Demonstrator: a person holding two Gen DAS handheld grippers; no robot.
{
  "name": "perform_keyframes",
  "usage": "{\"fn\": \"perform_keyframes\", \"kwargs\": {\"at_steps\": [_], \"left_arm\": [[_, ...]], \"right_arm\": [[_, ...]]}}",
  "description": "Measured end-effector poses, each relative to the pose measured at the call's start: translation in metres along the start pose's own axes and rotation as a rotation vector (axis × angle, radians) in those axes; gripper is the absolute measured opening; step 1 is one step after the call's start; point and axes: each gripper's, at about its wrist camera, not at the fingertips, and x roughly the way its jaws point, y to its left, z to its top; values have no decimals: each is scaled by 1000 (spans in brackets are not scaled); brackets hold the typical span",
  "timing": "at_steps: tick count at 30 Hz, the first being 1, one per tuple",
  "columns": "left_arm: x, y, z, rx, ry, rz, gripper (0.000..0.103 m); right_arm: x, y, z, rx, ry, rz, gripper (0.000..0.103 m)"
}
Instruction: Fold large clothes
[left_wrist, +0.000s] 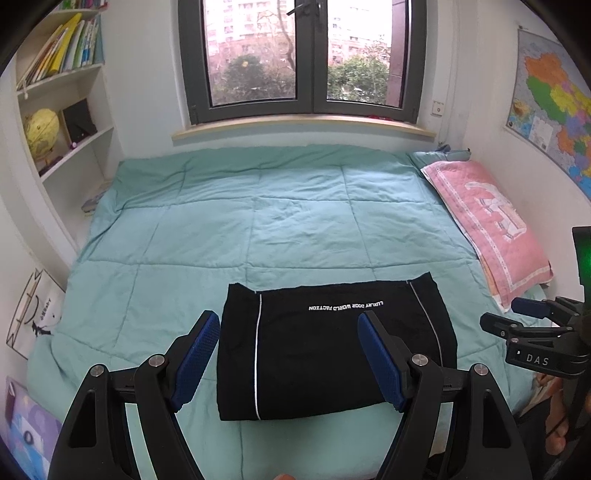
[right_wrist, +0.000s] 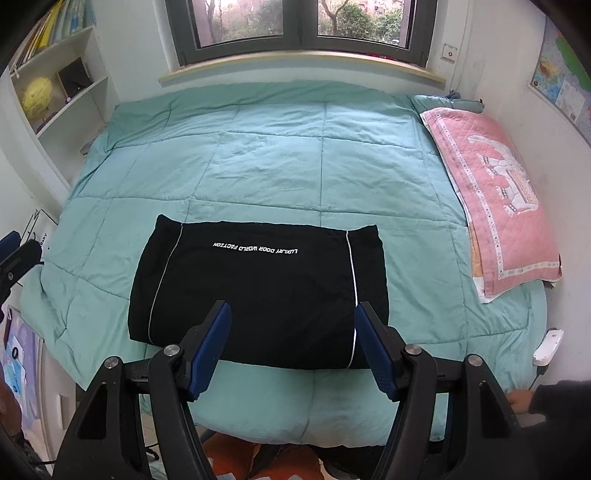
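Folded garment (right_wrist: 258, 291) being carried on the quilt (right_wrist: 277, 166) near the bed's front edge, pillow (right_wrist: 495, 192) lying along its right edge, window (right_wrist: 295, 26) set behind, bookshelf (right_wrist: 55, 92) standing at the far left corner.

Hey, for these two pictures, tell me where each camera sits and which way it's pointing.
Left wrist view: sits on the left hand-held gripper, open above the bed's near edge, facing the window; the right hand-held gripper shows at its right edge.
Right wrist view: sits on the right hand-held gripper, also open, further right, facing the same way; the left one pokes in at far left.
Both share the folded black garment on the green quilt, the pink pillow and the bookshelf.
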Motion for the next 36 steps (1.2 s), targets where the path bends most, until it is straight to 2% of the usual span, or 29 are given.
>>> {"fn": "perform_keyframes", "kwargs": {"at_steps": [4,10,14,18,33,36], "left_arm": [[-2,-2,-1,9,1,2,78],[-6,2,3,-35,-8,-68,78],[-7,2,7,-34,-24,-49,78],[-7,-1,10,-23,-41,-85,78],[10,-17,18,34,-10,-32,78],[17,-18,19,37,24,-11,78]], "right_arm": [[-1,-1,2,2,-3,4,71],[-3,0,5,-13,-11,4,71],[-6,0,8,-13,-25,1,71],[-6,-5,9,-6,-25,-1,71],[6,-17,7,27,5,13,71],[6,-18,7,26,4,14,71]]}}
